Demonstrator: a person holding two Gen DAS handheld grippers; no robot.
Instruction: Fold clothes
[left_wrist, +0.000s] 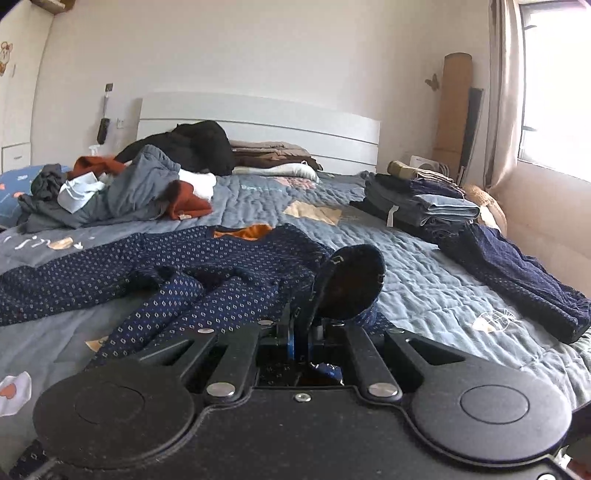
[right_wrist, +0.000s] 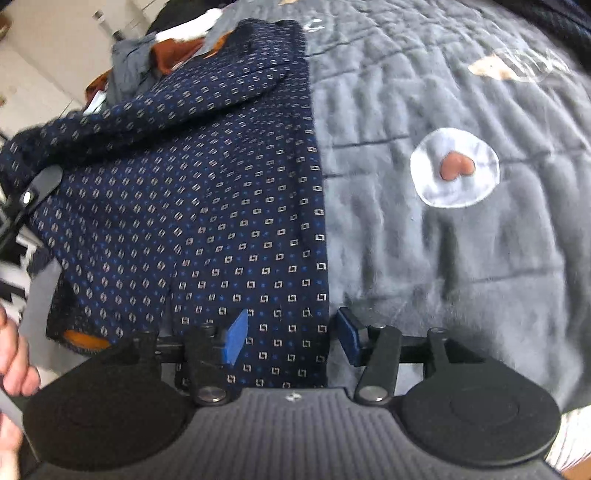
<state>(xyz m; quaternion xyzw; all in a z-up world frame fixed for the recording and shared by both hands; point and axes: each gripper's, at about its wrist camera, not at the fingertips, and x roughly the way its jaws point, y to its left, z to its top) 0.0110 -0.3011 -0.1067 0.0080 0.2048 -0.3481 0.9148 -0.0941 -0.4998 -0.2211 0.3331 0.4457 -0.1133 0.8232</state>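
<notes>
A navy patterned garment (left_wrist: 177, 273) with an orange lining lies spread on the grey quilted bed (left_wrist: 424, 266). My left gripper (left_wrist: 306, 325) is shut on a sleeve cuff of it, which stands up between the fingers. In the right wrist view the same garment (right_wrist: 207, 206) lies flat, its straight edge running down the frame. My right gripper (right_wrist: 291, 336) is open, its blue pads (right_wrist: 234, 338) astride that edge, just above the cloth. The left gripper shows at the left edge (right_wrist: 33, 195), lifting the sleeve.
A heap of unfolded clothes (left_wrist: 122, 188) lies at the back left of the bed. A stack of folded clothes (left_wrist: 417, 199) and a dark navy garment (left_wrist: 517, 273) lie at the right. A headboard (left_wrist: 258, 122) is behind. A white heart patch (right_wrist: 454, 168) marks the quilt.
</notes>
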